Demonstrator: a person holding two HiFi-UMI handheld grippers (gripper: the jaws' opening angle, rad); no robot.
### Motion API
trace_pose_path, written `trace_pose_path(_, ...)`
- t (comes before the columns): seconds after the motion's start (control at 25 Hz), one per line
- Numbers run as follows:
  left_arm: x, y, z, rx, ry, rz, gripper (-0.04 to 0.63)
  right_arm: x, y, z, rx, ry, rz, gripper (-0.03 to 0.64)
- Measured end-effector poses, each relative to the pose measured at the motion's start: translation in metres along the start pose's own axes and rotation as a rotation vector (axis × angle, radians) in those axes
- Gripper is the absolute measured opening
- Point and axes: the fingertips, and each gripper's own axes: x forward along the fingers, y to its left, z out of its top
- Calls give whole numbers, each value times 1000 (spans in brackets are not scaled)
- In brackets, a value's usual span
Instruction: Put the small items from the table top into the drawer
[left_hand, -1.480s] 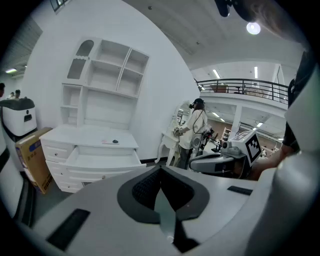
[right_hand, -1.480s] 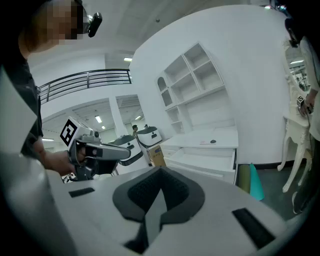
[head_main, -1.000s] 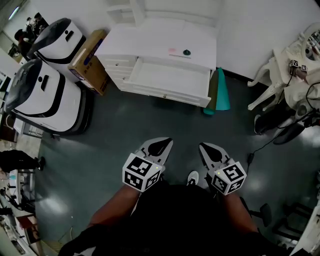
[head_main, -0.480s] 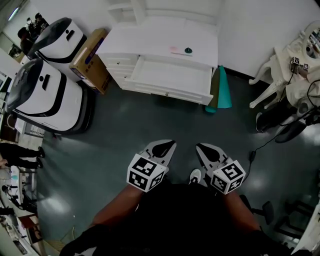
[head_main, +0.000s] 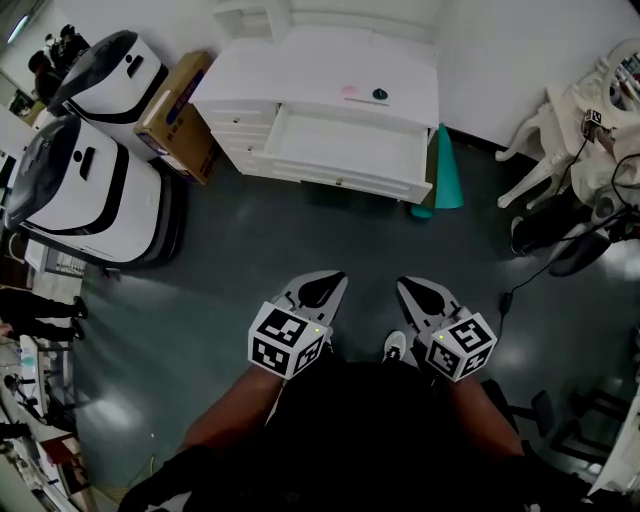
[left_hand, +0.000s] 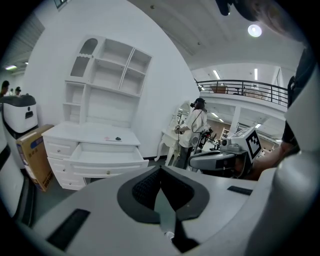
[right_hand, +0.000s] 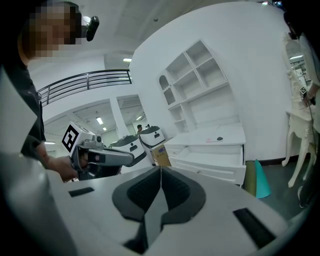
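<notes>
Left claw and right claw are both closed and empty, well apart from the white counter. There a pink item and a dark round item lie behind the open drawer.

Left gripper and right gripper are level, side by side, apart, tips pointing forward. Jaws of both are pressed together (seen in each gripper view). Left forearm and right forearm reach forward.
</notes>
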Motion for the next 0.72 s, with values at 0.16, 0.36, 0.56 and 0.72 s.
trace_pose_path(0.16, -10, 16, -4, 9, 6, -16, 3, 15, 14, -3, 6, -5, -17, 26)
trace_pose_path(0.36, -25, 41, -6, 14, 9, -36, 3, 32, 29, -1, 16, -15, -50, 26)
trace_pose_path(0.56, -35, 58, -10, 23, 17, -61, 3, 42, 40, 1, 32, -39, -94, 26)
trace_pose_path(0.72, -40, 68, -12, 25, 22, -81, 3, 47, 44, -5, 47, -30, -124, 26)
